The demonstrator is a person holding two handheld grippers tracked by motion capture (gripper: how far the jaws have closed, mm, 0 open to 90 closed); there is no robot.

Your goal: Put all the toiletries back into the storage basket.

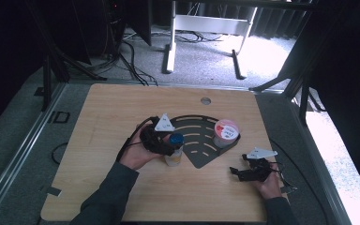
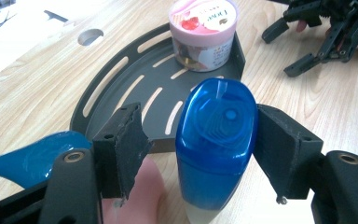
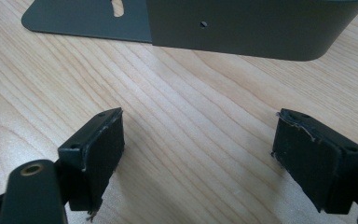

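Note:
A small pale bottle [image 1: 174, 158] with a blue cap [image 2: 216, 126] stands upright on the wooden table, just off the near-left edge of a dark fan-shaped slotted tray [image 1: 201, 154]. My left gripper [image 1: 172, 142] is open with the cap between its jaws. One pad [image 2: 279, 140] sits against the cap, and the other pad [image 2: 123, 144] stands apart from it. A pink lidded cup [image 1: 226, 132] stands in the tray's right corner. My right gripper [image 3: 198, 140] is open over bare wood at the table's right, close to the tray's outer wall [image 3: 242, 28], with nothing between its pads.
A round hole [image 1: 206, 100] pierces the table near its far edge. The table's front edge [image 1: 159, 219] lies near the person's forearms. Beyond the table, cables and a white desk frame [image 1: 201, 28] lie on the grey floor. The right gripper [image 2: 326, 32] lies beyond the tray.

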